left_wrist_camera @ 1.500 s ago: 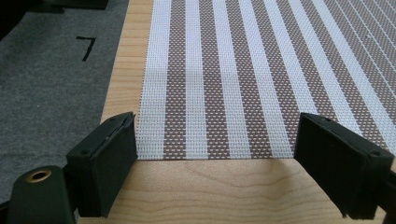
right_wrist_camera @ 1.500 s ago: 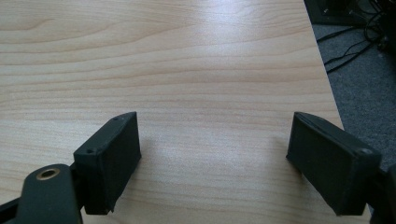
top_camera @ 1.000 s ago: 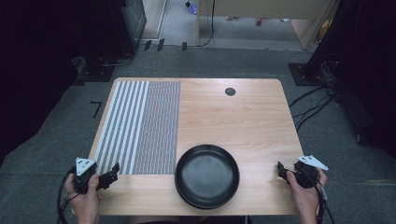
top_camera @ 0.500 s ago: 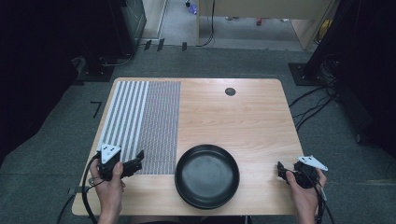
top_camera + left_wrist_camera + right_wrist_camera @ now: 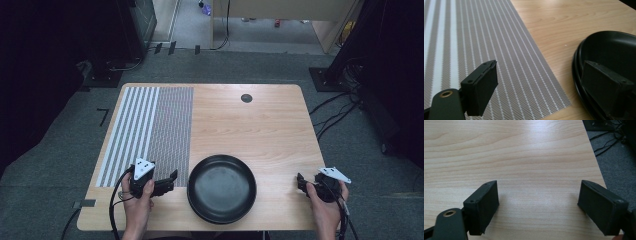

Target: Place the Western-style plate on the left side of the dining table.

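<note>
A round black plate (image 5: 221,188) sits near the front edge of the wooden table (image 5: 250,125). My left gripper (image 5: 172,181) hovers just left of the plate, over the front right corner of a striped grey placemat (image 5: 150,130), jaws open and empty. In the left gripper view the plate rim (image 5: 577,62) lies behind the right jaw, and the placemat (image 5: 486,37) spreads ahead. My right gripper (image 5: 300,181) rests near the table's front right corner, open with nothing between its jaws. The right gripper view looks over bare wood (image 5: 524,157) between the wide-apart jaws.
A small dark round grommet (image 5: 246,98) is set in the table at the far side. Cables (image 5: 340,107) lie on the grey floor right of the table. Dark equipment stands on both sides at the back.
My left gripper has moved right from the table's front left corner to just beside the plate. The right gripper has stayed where it was.
</note>
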Motion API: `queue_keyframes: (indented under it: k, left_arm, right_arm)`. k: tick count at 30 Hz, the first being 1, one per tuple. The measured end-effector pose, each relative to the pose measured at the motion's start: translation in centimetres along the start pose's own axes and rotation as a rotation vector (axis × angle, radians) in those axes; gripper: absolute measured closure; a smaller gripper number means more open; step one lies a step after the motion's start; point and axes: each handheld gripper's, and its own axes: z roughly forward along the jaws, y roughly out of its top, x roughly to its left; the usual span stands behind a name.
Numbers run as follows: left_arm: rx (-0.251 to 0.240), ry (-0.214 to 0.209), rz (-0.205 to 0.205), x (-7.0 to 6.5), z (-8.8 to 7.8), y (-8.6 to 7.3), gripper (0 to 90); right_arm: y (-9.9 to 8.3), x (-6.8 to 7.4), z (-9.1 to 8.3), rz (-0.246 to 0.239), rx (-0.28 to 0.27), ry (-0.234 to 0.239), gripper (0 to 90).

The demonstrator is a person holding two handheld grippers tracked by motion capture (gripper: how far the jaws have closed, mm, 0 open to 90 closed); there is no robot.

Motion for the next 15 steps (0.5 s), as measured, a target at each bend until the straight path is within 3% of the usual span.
queue_keyframes:
  k: [8, 9, 12, 15]
  left_arm:
    - [0.025, -0.041, 0.025, -1.3, 0.6, -0.5, 13.9]
    - [0.027, -0.047, 0.026, -1.4, 0.7, -0.6, 13.9]
    - [0.030, -0.056, 0.034, -1.8, 0.7, -0.6, 13.9]
    - [0.034, -0.060, 0.043, -2.1, 0.8, -0.6, 13.8]
  right_arm:
    - [0.2, 1.4, -0.8, 0.020, -0.042, 0.038, 15.7]
    - [0.5, 1.8, -1.3, 0.055, -0.070, 0.095, 15.4]
    - [0.9, 2.4, -1.9, 0.067, -0.095, 0.120, 15.5]
    - [1.4, 3.8, -2.7, 0.063, -0.123, 0.144, 15.5]
